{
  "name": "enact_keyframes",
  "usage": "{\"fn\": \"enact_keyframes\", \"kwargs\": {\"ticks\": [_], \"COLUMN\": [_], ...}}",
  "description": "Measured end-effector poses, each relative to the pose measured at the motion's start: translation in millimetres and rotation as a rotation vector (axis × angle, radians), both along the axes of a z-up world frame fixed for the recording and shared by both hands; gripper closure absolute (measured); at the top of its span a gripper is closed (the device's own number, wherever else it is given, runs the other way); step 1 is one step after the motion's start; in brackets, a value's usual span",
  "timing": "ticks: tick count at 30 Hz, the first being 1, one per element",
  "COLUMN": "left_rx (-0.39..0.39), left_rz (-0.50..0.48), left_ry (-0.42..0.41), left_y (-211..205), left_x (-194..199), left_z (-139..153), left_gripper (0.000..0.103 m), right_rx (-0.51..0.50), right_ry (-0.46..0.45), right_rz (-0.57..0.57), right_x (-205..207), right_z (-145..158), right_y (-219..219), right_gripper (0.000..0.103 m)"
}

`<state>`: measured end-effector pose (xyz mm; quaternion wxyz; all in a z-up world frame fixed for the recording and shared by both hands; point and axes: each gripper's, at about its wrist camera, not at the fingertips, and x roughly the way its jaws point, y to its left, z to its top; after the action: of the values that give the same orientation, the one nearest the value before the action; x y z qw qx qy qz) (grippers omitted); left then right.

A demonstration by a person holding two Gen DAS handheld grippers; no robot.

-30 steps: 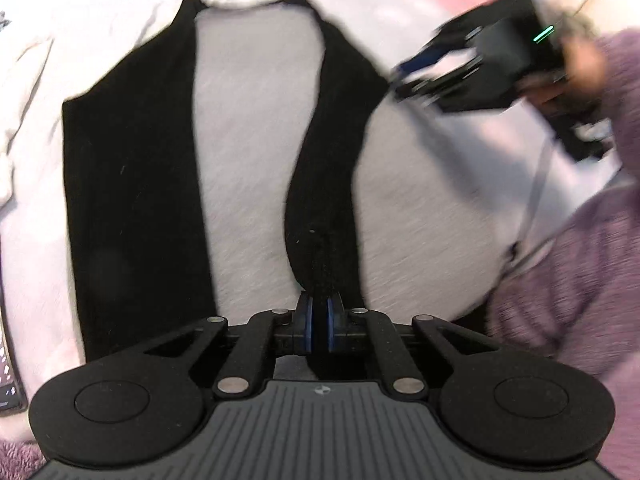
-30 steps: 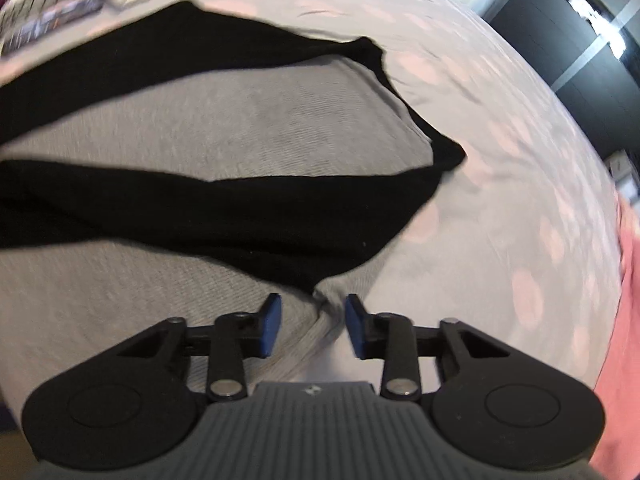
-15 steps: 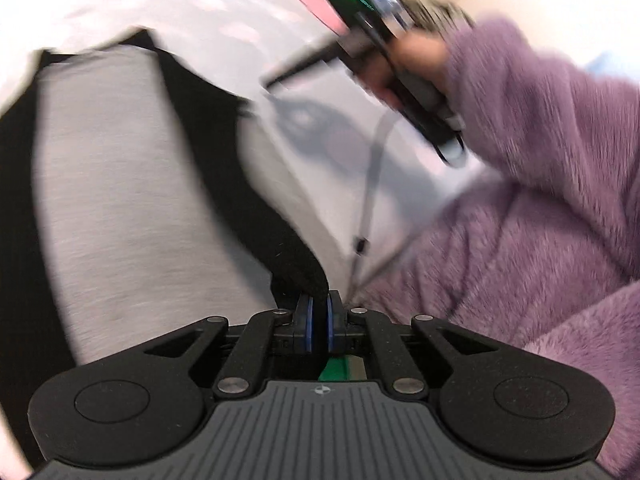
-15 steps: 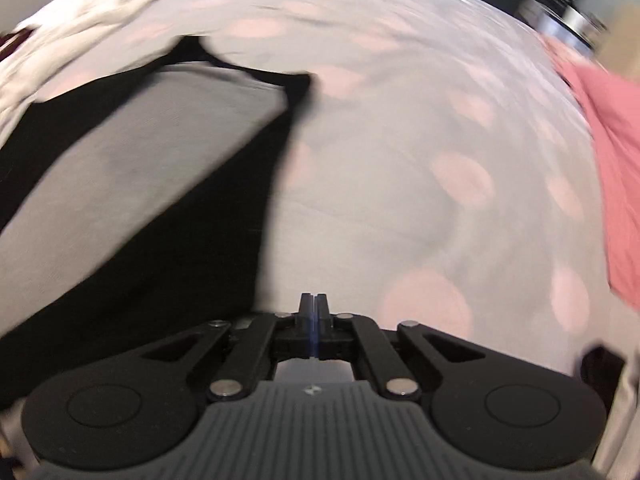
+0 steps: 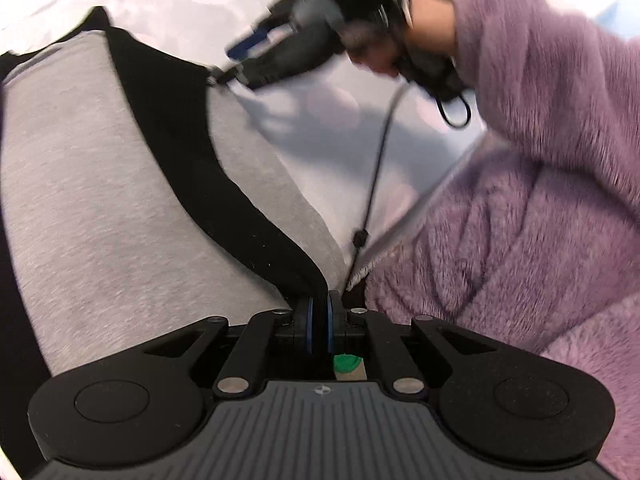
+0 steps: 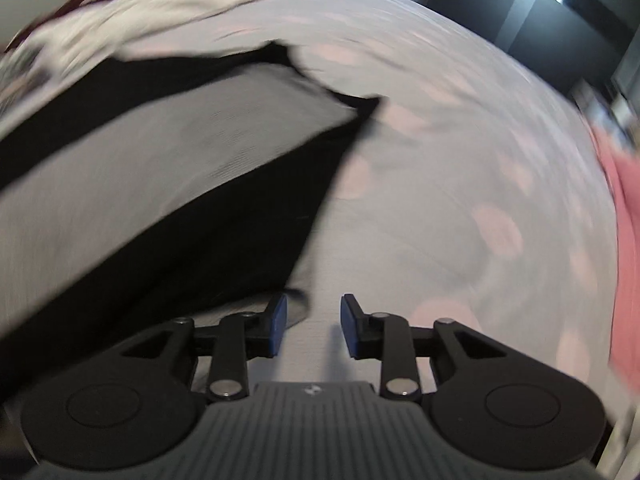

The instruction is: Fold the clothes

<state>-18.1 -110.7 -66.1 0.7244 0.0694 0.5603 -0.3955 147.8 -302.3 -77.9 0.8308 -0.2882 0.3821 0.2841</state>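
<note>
A grey garment with black bands (image 5: 92, 184) lies spread on the bed. My left gripper (image 5: 319, 316) is shut on its near black edge (image 5: 288, 276). In the left wrist view the right gripper (image 5: 244, 56) hovers at the garment's far black band, held by a hand in a purple sleeve. In the right wrist view my right gripper (image 6: 313, 322) is open and empty, just right of the garment's black edge (image 6: 240, 240), over the bedsheet. The garment's grey panel (image 6: 140, 160) stretches away to the left.
A pale sheet with pink dots (image 6: 460, 184) covers the bed. A pink cloth (image 6: 628, 220) lies at the right edge. White clothes (image 6: 132, 8) are heaped at the far left. The purple fleece sleeve and body (image 5: 520, 220) fill the right of the left wrist view.
My right gripper was shut half a second ago and is now open, off the black edge. My left gripper stays shut on the garment and has swung toward the person's body.
</note>
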Motion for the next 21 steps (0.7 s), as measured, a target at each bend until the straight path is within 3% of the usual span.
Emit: {"fn": "enact_keyframes", "kwargs": {"ticks": [4, 10, 11, 12, 13, 21], "left_rx": [-0.061, -0.189, -0.19, -0.192, -0.189, 0.013], "left_rz": [0.063, 0.148, 0.148, 0.148, 0.145, -0.011], "left_ry": [-0.02, -0.041, -0.047, -0.054, -0.059, -0.022], "left_y": [10.3, 26.6, 26.7, 26.8, 26.1, -33.3], "left_x": [3.5, 13.3, 13.2, 13.0, 12.7, 6.0], "left_z": [17.9, 54.4, 58.2, 62.0, 64.8, 22.3], "left_gripper": [0.099, 0.099, 0.099, 0.099, 0.099, 0.099], "right_rx": [-0.096, -0.132, -0.121, -0.104, -0.087, 0.144], "right_ry": [-0.068, -0.165, -0.16, -0.146, -0.131, 0.078], "right_rz": [0.107, 0.172, 0.148, 0.114, 0.08, -0.293], "right_x": [-9.5, -17.6, -14.4, -9.6, -4.7, 42.1], "right_z": [-13.2, -12.9, -10.5, -7.3, -4.1, 5.5], "right_y": [11.5, 24.8, 24.2, 21.6, 19.0, -33.5], "right_gripper": [0.07, 0.071, 0.073, 0.088, 0.094, 0.095]}}
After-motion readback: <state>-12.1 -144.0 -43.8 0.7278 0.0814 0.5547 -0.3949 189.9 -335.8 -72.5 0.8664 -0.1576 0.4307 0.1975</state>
